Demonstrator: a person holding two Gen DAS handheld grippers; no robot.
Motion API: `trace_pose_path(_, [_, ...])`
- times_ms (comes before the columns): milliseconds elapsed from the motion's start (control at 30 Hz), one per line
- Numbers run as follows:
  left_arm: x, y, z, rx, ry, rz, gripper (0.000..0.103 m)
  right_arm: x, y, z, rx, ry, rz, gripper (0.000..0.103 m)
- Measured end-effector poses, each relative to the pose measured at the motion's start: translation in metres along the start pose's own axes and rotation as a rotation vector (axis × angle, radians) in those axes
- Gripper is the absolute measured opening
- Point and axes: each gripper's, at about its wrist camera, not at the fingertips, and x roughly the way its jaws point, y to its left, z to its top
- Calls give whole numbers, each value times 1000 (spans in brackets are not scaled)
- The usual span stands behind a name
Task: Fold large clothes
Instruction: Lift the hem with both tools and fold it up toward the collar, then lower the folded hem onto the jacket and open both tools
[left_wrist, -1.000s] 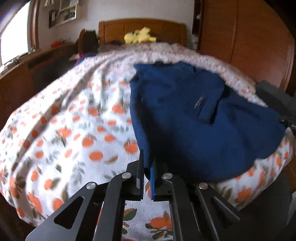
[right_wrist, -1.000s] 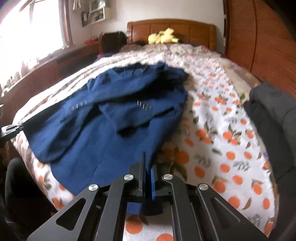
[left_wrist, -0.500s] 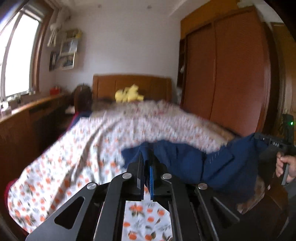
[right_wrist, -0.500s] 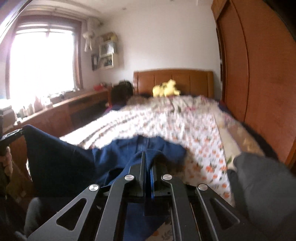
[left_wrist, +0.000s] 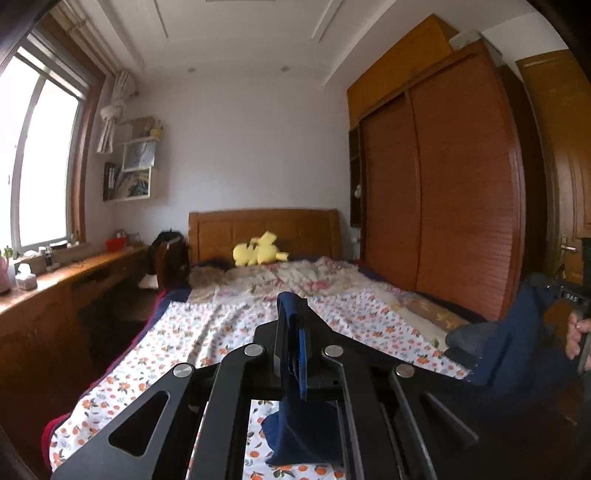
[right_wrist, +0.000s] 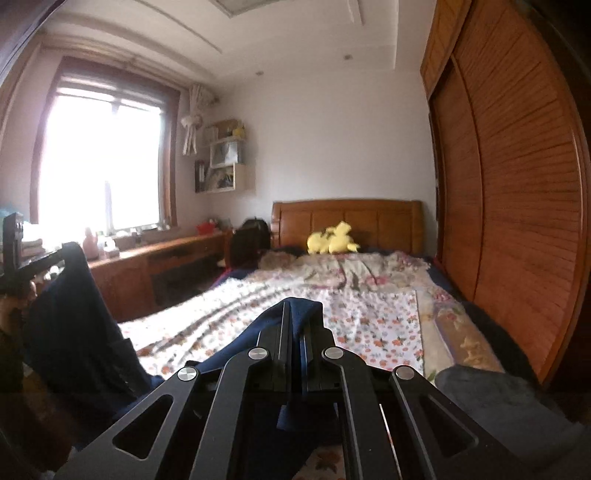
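A navy blue jacket hangs in the air between my two grippers, above the foot of the bed. My left gripper is shut on one edge of it; a fold of blue cloth sticks out between the fingers and hangs below. My right gripper is shut on another edge of the jacket, which drapes away to the left. Each gripper shows at the side of the other's view, held by a hand. The lower part of the jacket is hidden below the grippers.
The bed has an orange-flowered sheet, a yellow plush toy at the wooden headboard and a grey garment at its near right corner. A wardrobe stands on the right, a long wooden desk under the window on the left.
Both grippers have lifted the jacket off the bed, from lying flat to hanging in the air. Both views have tilted up from the bedsheet to the room.
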Motion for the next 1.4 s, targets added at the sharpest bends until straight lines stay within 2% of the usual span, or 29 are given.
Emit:
trace_pose_path(267, [120, 25, -58, -44, 175, 43, 4, 104, -18, -49, -5, 183, -46, 2])
trace_pose_path(600, [212, 50, -99, -51, 288, 26, 5, 187, -43, -85, 5, 297, -81, 3])
trace_pose_path(700, [229, 49, -114, -43, 321, 26, 5, 207, -45, -103, -13, 345, -101, 3])
trace_pose_path(900, [252, 52, -142, -36, 370, 35, 7, 222, -52, -125, -5, 390, -116, 6])
trace_pose_path(1100, [254, 51, -159, -30, 374, 39, 9, 223, -44, -134, -32, 420, -134, 16])
trace_pose_path(1133, [254, 51, -162, -30, 375, 39, 9, 222, -43, -135, -39, 422, -140, 24])
trace_pose_path(1167, [253, 50, -162, -30, 376, 37, 11, 221, -42, -135, -42, 422, -145, 31])
trace_pose_path(1233, [250, 48, -166, -32, 374, 36, 34, 216, -38, -136, -53, 424, -158, 34])
trace_pose_path(1267, [247, 46, -169, -27, 365, 44, 57, 214, -37, -136, -61, 425, -168, 35])
trace_pose_path(1300, [244, 45, -171, -21, 352, 47, 72, 212, -36, -136, -67, 424, -174, 36])
trace_pose_path(1400, [237, 40, -178, -21, 339, 35, 80, 204, -31, -134, -77, 414, -193, 39])
